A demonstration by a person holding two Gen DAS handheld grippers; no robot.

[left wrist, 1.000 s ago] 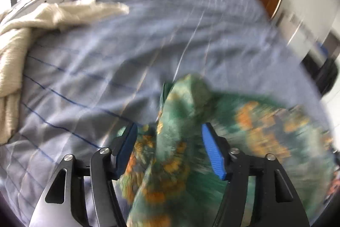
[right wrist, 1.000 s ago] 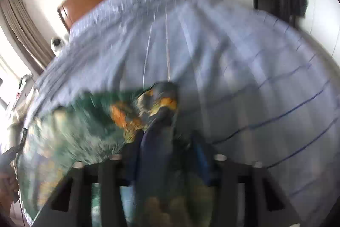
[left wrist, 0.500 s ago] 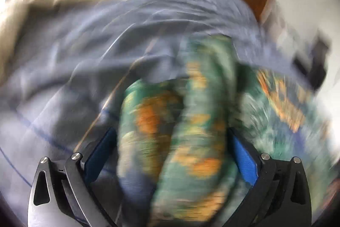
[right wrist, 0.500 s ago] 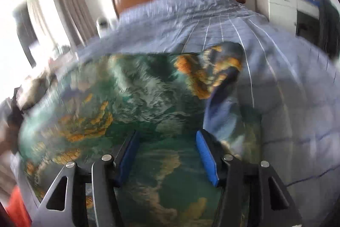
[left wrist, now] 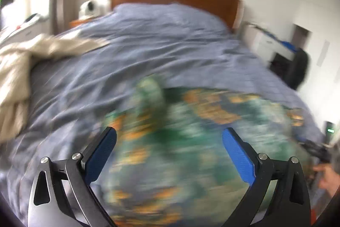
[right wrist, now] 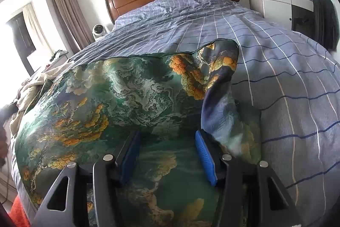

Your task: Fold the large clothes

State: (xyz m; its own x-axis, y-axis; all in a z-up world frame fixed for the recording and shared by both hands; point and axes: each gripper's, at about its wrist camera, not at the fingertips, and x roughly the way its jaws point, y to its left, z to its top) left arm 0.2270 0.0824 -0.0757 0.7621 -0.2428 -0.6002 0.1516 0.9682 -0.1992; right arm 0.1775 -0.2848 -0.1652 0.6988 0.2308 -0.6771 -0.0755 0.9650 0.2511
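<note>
Both grippers spread, gripping nothing: left gripper (left wrist: 169, 136), right gripper (right wrist: 167, 143). Green-and-orange printed garment (right wrist: 119, 99) lies on the blue checked bedspread (right wrist: 286, 82), one corner folded over beside the right gripper's right finger. Cream blanket (left wrist: 23, 61) at bed's left; left view blurred.

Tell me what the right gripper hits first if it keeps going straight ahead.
Most likely the green printed garment, spread on the bed directly ahead of the open right gripper. Its raised, curled corner sits slightly right of that line. Depth is hard to judge here.
</note>
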